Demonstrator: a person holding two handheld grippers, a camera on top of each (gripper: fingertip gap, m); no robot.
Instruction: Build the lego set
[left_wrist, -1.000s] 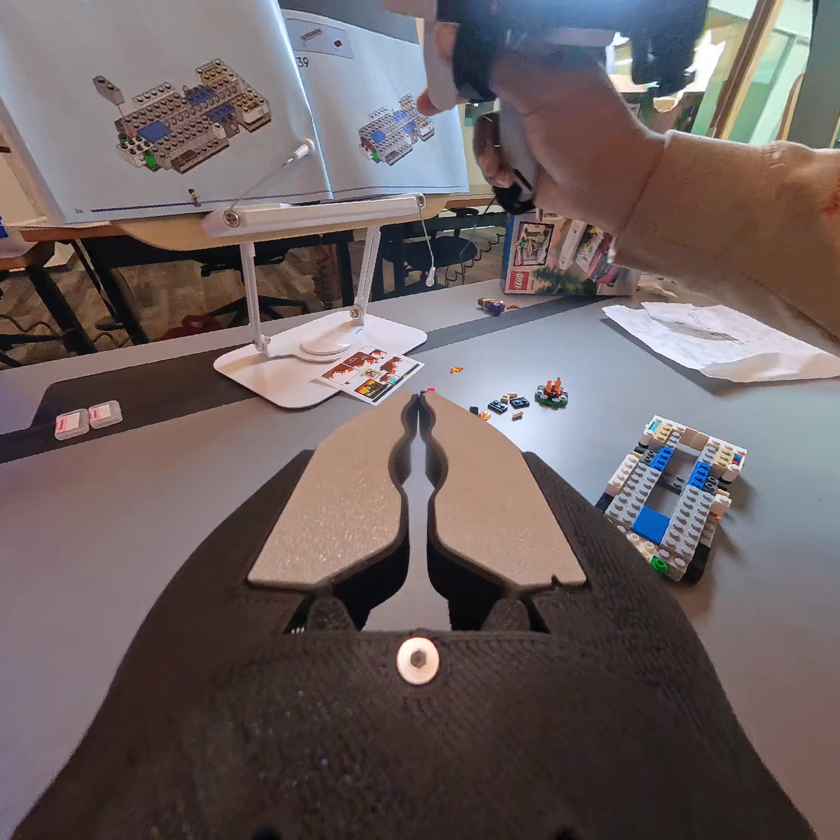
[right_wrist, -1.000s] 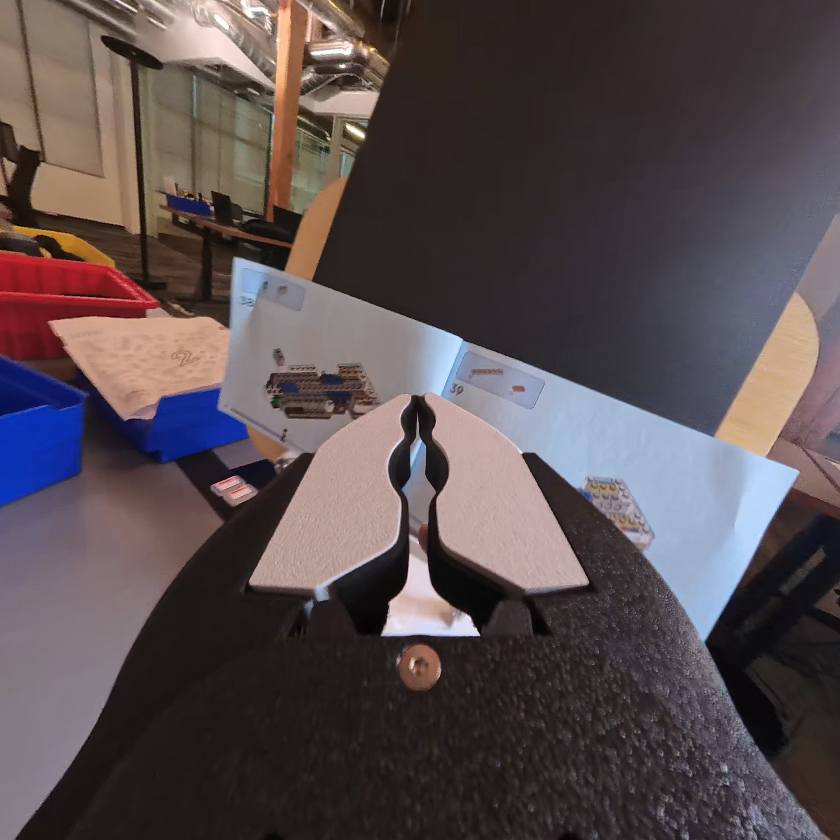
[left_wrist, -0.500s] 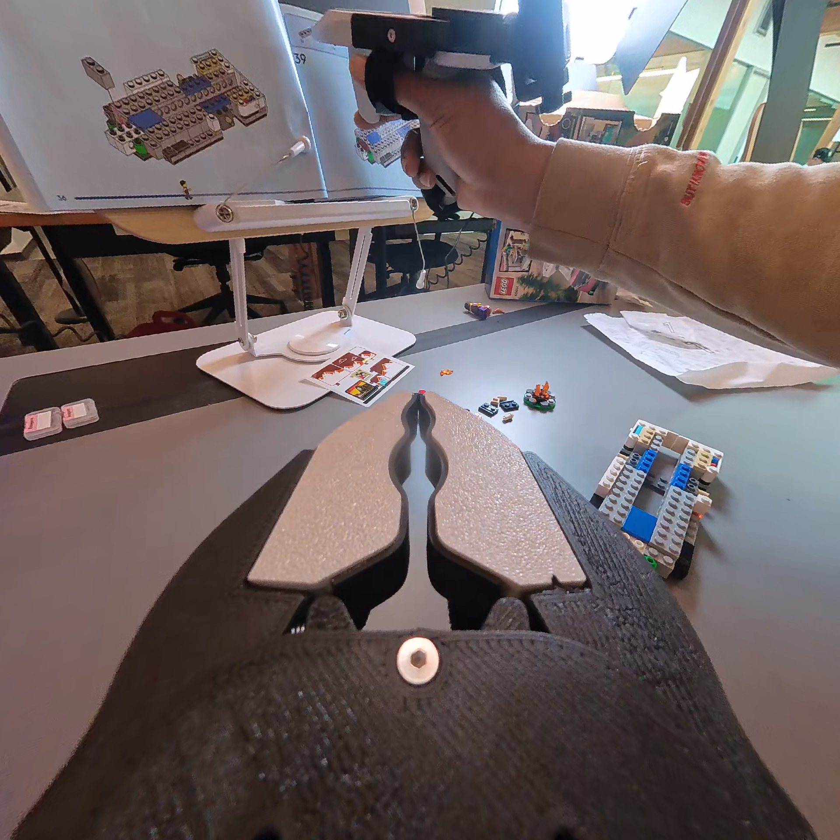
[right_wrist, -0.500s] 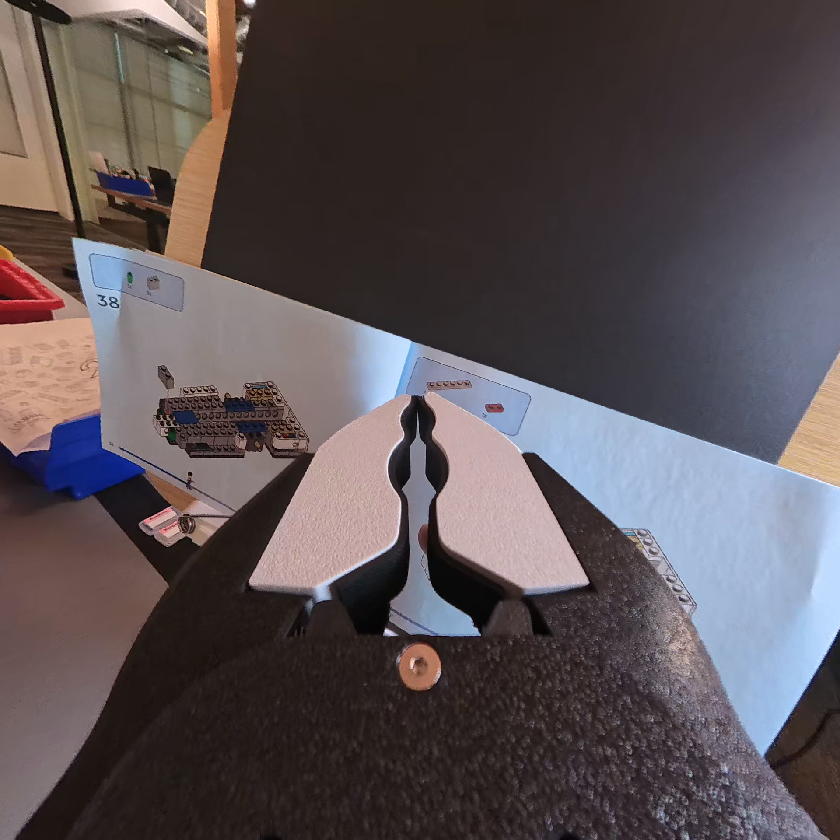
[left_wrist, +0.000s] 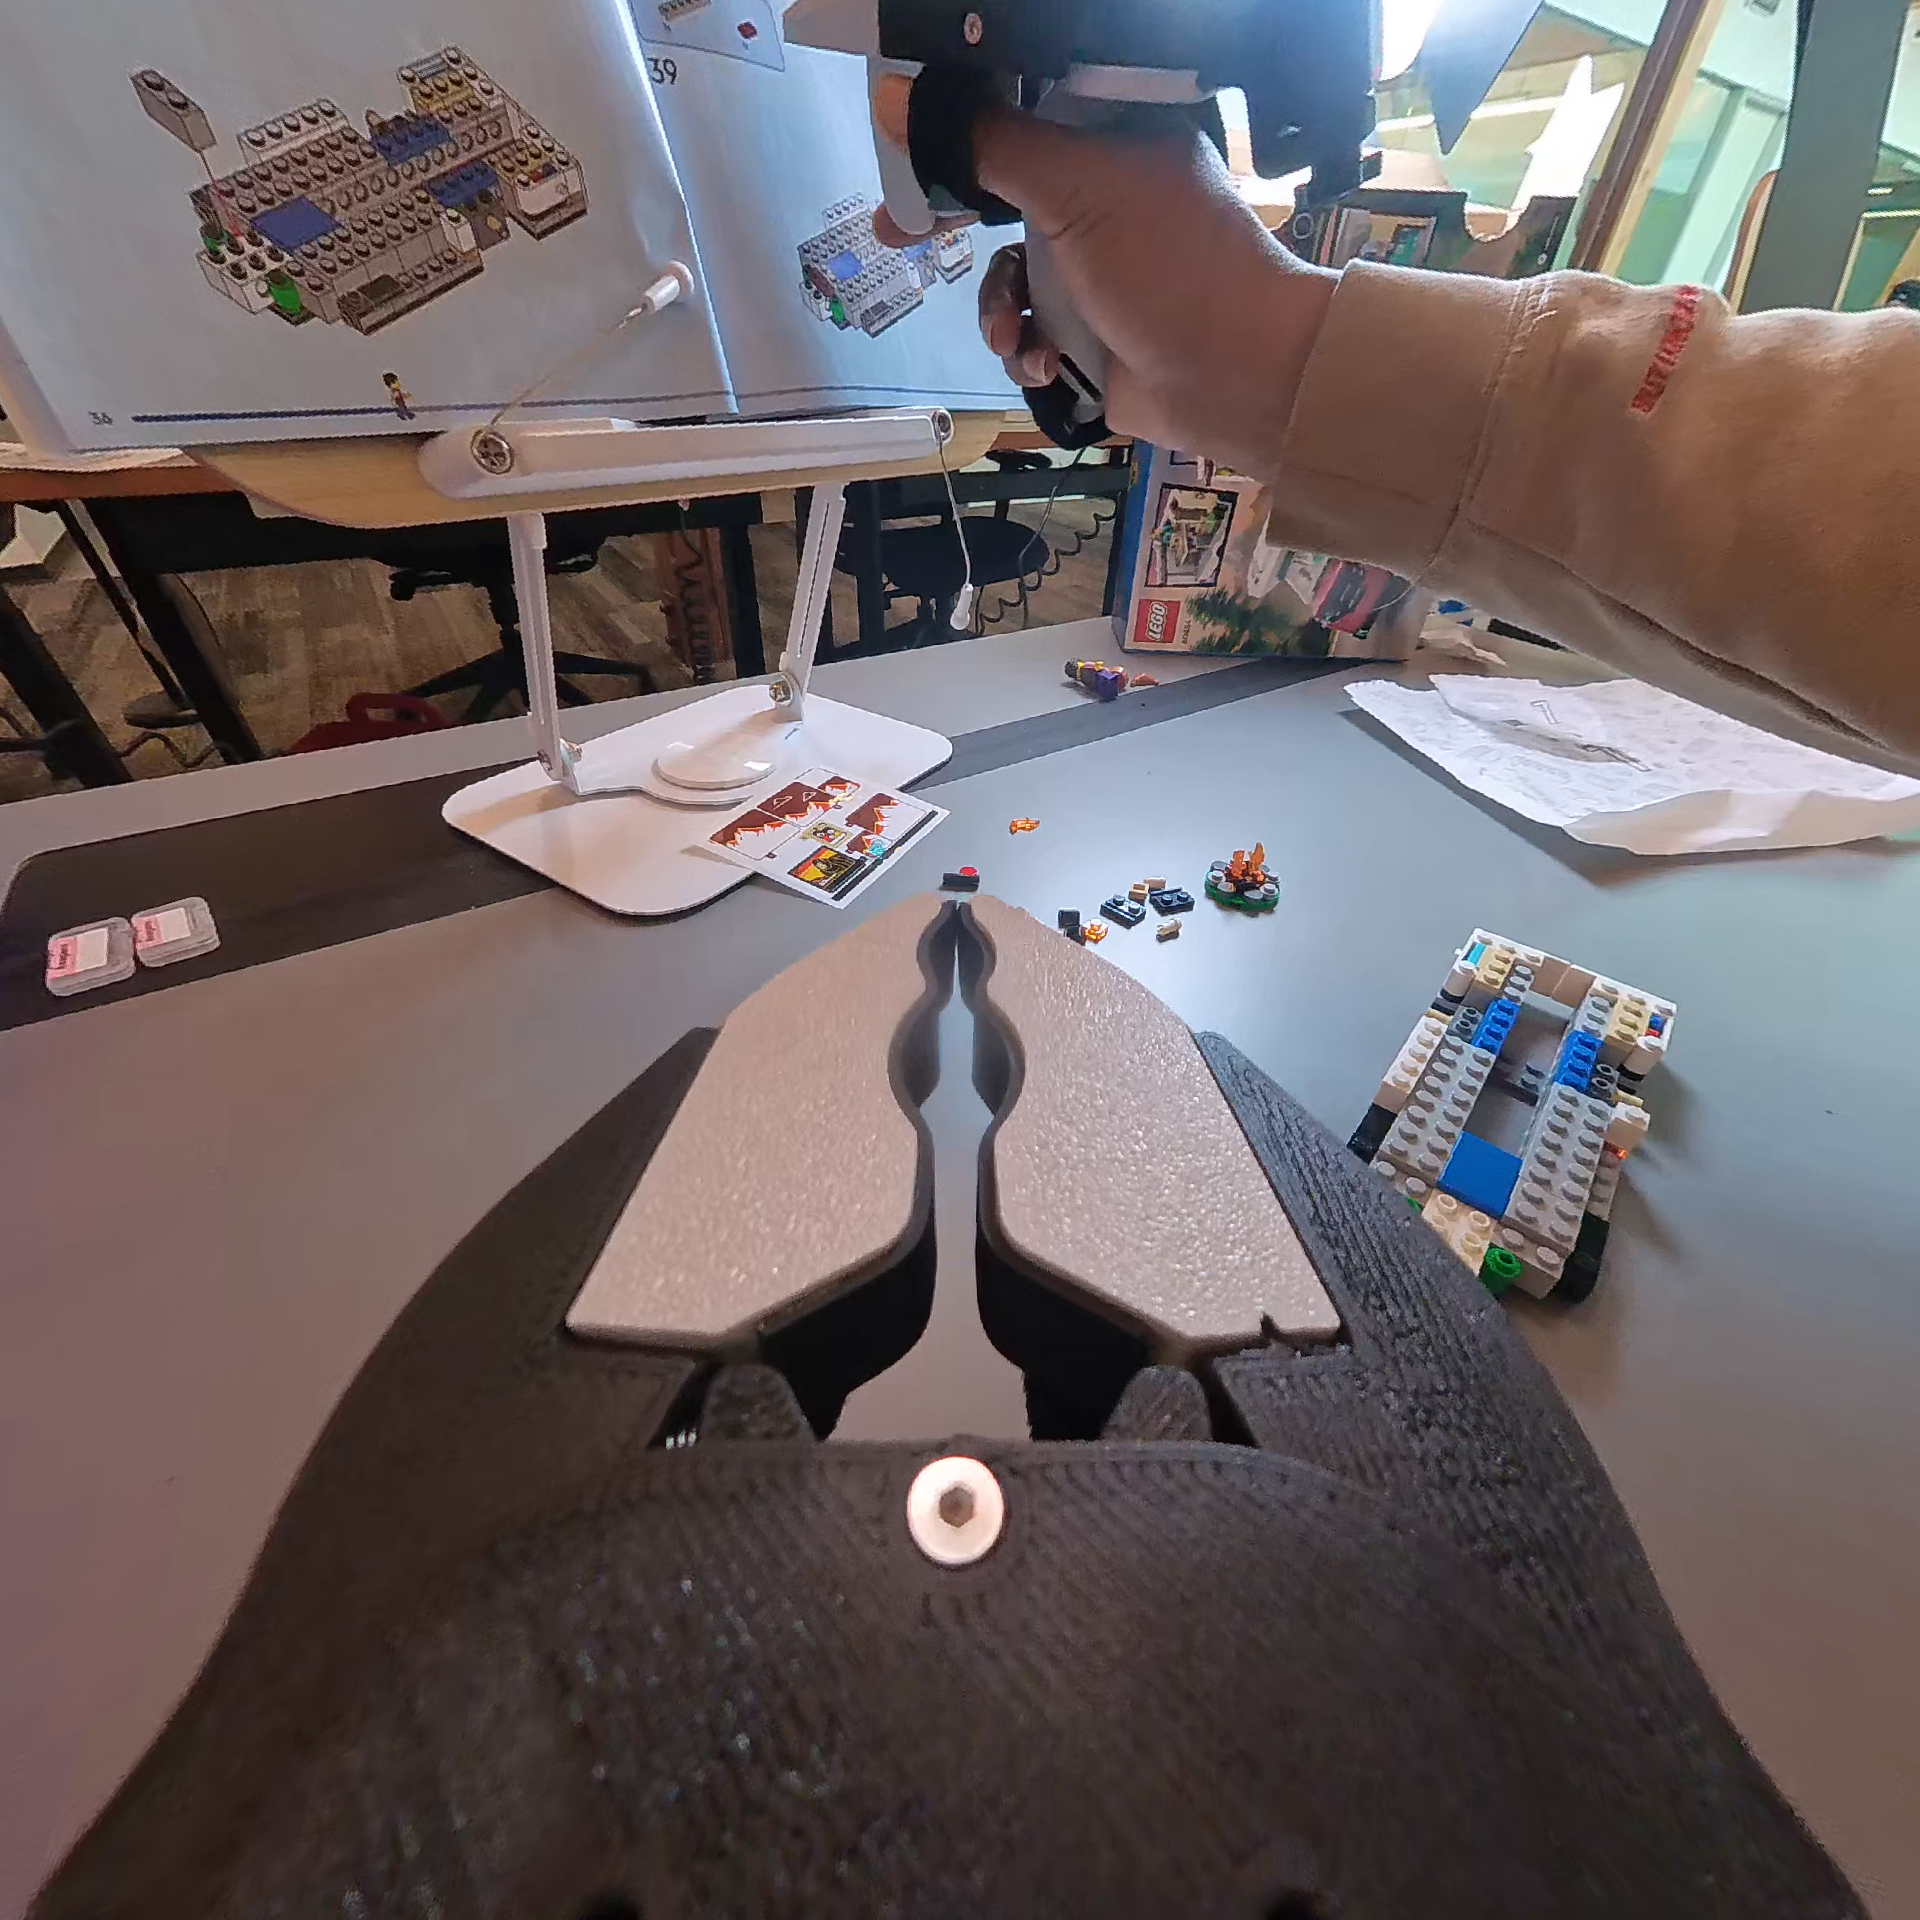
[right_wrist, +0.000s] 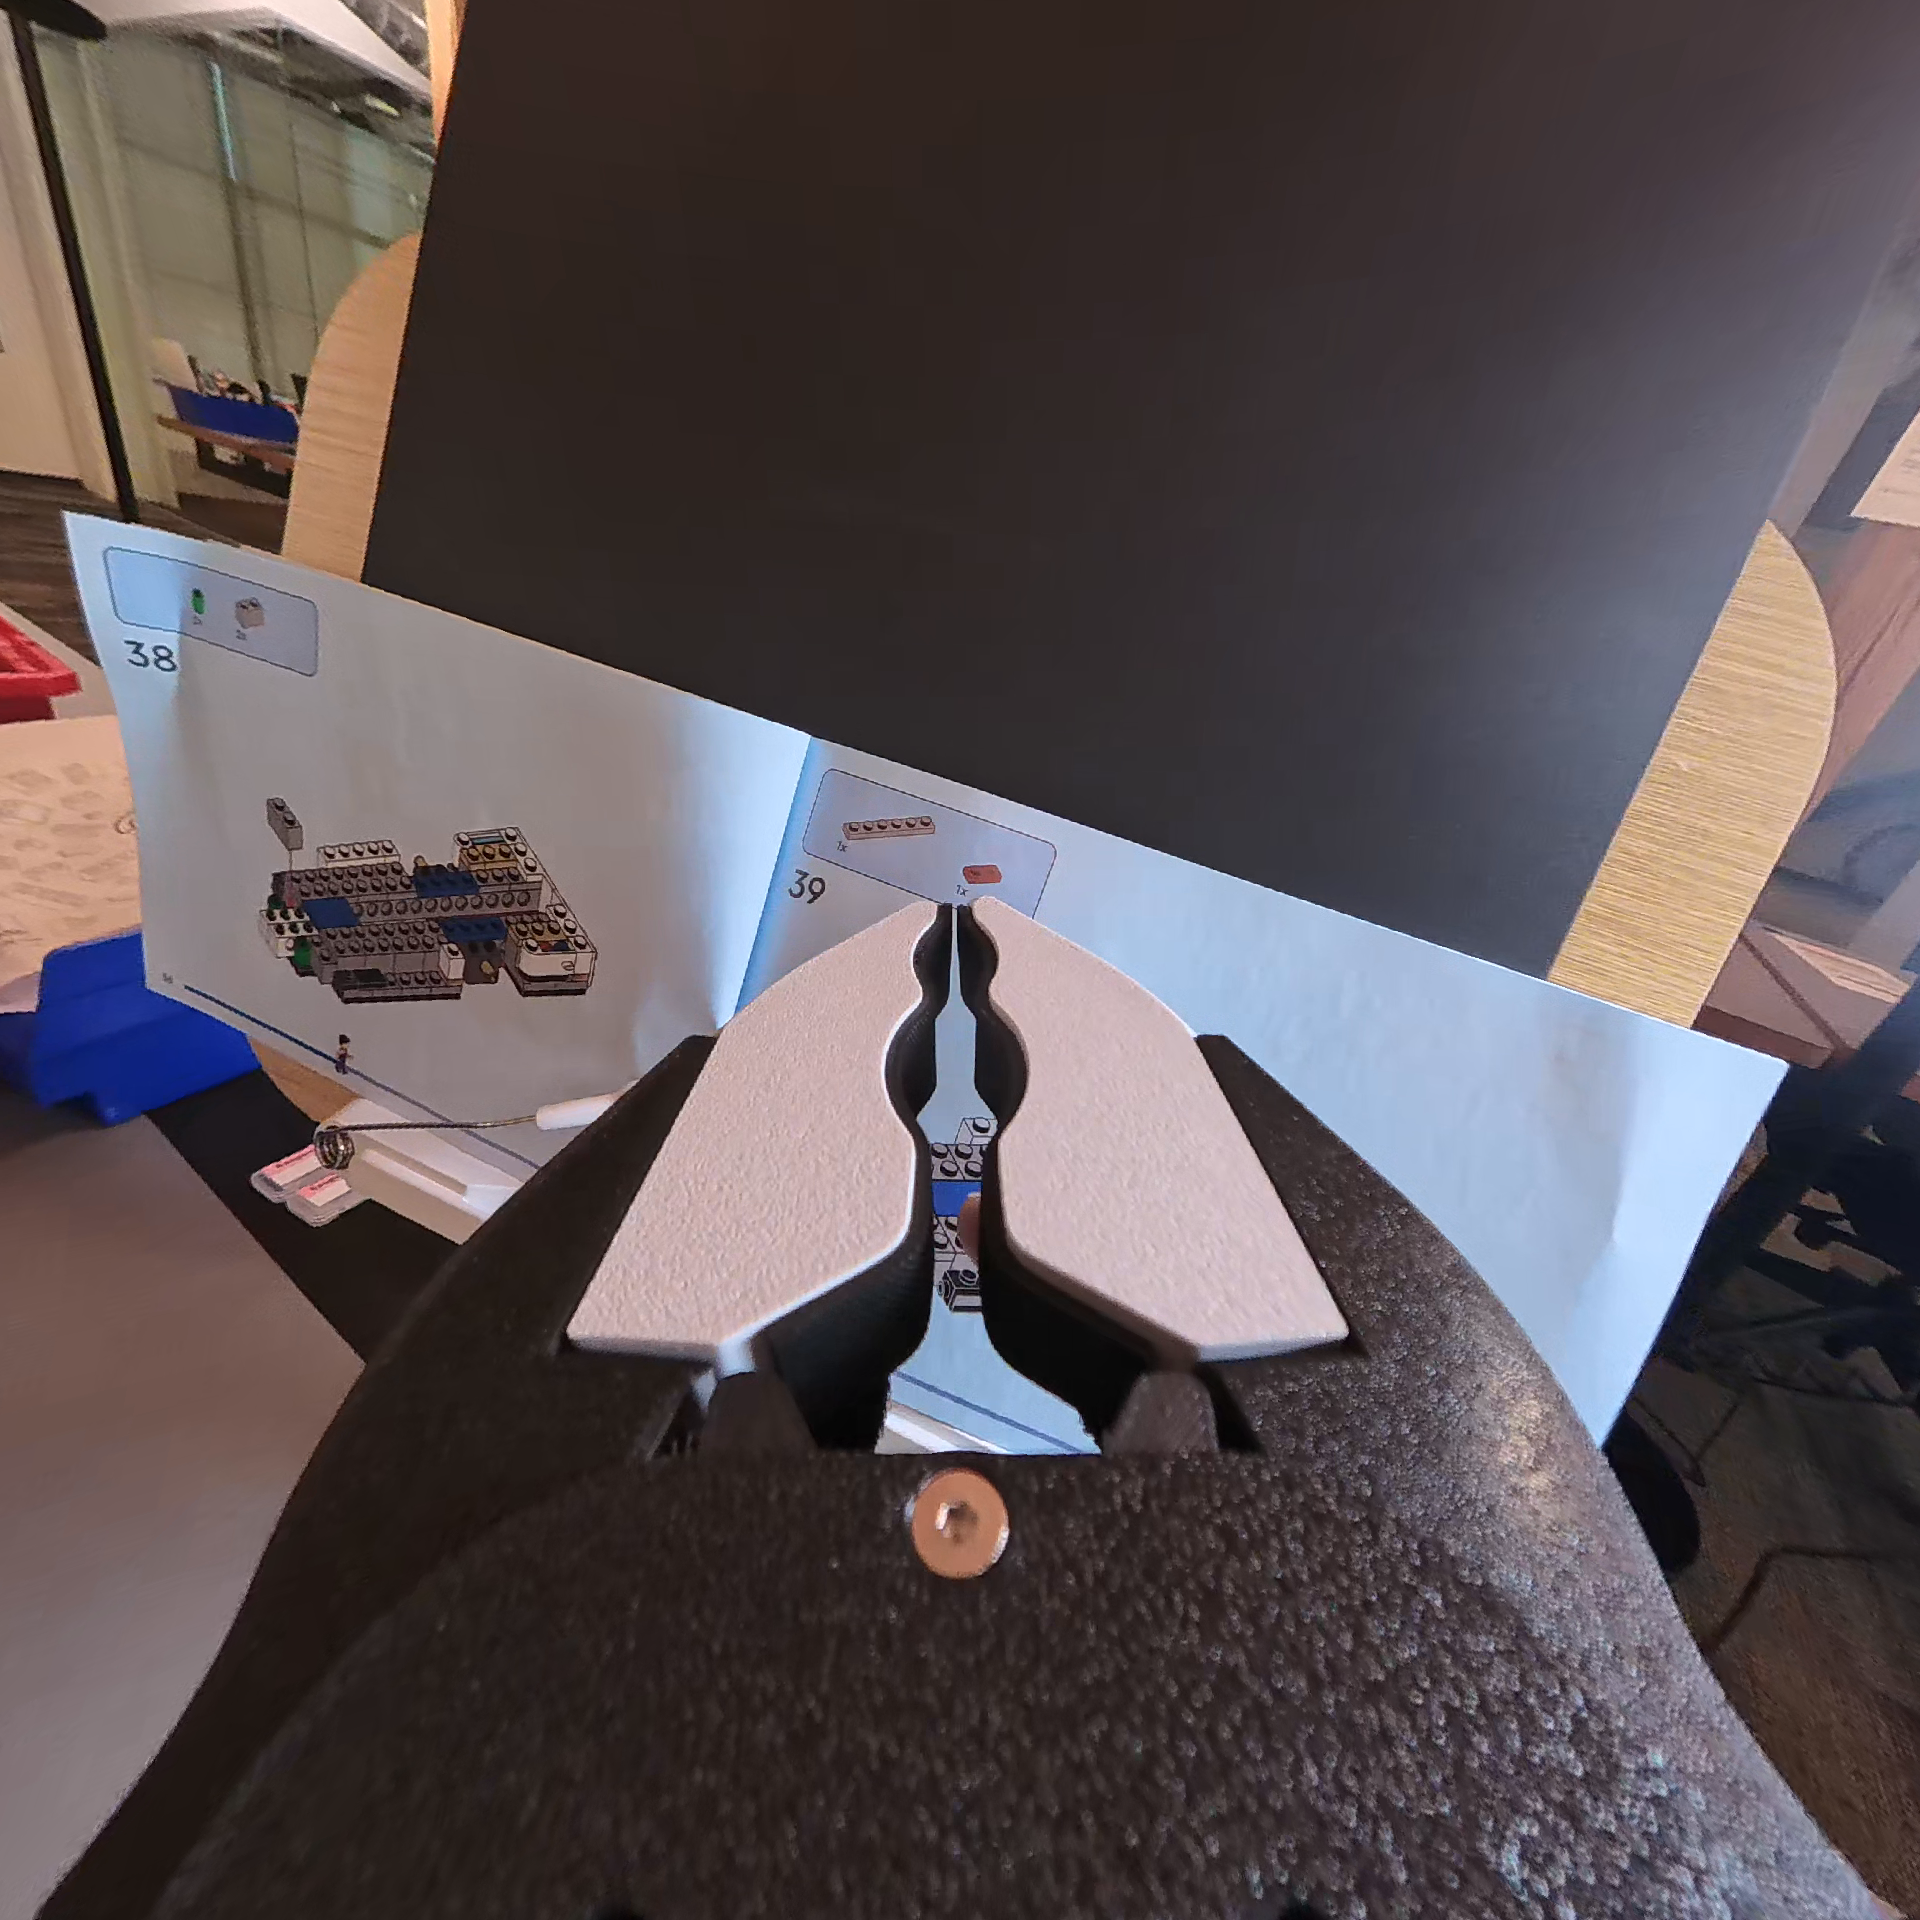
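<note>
Far left on my grey counter (left_wrist: 260, 1195) I see two small clear cases (left_wrist: 130, 943) lying side by side on the dark strip. Right of them stands the white book stand (left_wrist: 675, 821), which holds the open instruction booklet (left_wrist: 343, 208) up at the far side, and a sticker sheet (left_wrist: 826, 836) lies partly on the stand's base. My left gripper (left_wrist: 956, 909) hovers low over the counter in the middle, its fingers (left_wrist: 810, 1122) pressed together with nothing between them; a small black piece with a red top (left_wrist: 962, 878) lies just beyond the tips. A scatter of loose small bricks (left_wrist: 1143, 914) and a little campfire build (left_wrist: 1242, 878) sit to the right of that, and nearer and farther right rests the half-built brick model (left_wrist: 1517, 1112), grey and tan with blue plates. A crumpled paper sheet (left_wrist: 1621, 758) and a boxed set (left_wrist: 1257, 582) lie at the far right. My right gripper (right_wrist: 958, 909) is held up high in a hand (left_wrist: 1132, 301) with a beige sleeve, pointing at the right-hand page of the booklet, near it but I cannot tell whether it touches; its fingers (right_wrist: 1122, 1143) are closed on nothing.
</note>
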